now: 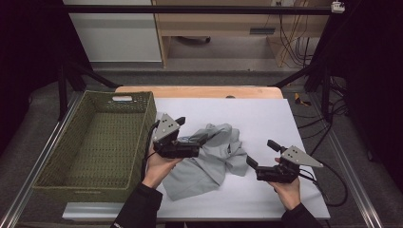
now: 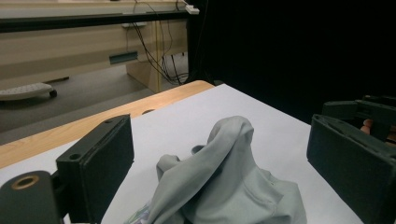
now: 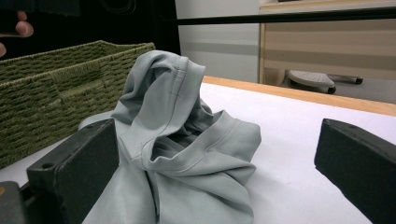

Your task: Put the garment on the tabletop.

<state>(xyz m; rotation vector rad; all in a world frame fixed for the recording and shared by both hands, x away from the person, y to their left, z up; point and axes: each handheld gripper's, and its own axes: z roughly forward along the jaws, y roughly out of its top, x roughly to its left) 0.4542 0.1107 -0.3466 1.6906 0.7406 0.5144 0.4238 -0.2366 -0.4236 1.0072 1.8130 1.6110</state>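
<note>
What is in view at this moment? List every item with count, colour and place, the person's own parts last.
garment: one, pale grey, crumpled at the middle of the white table top, between the two grippers.
basket: one, olive green, woven, at the table's left edge, nothing inside.
table: one, white top with a wooden far edge.
rolling base: one, grey, on the floor beyond the table.
left gripper: one, black, jaws open, at the garment's left side.
right gripper: one, black, jaws open, right of the garment.
hands: two, each holding a gripper, dark sleeves.
</note>
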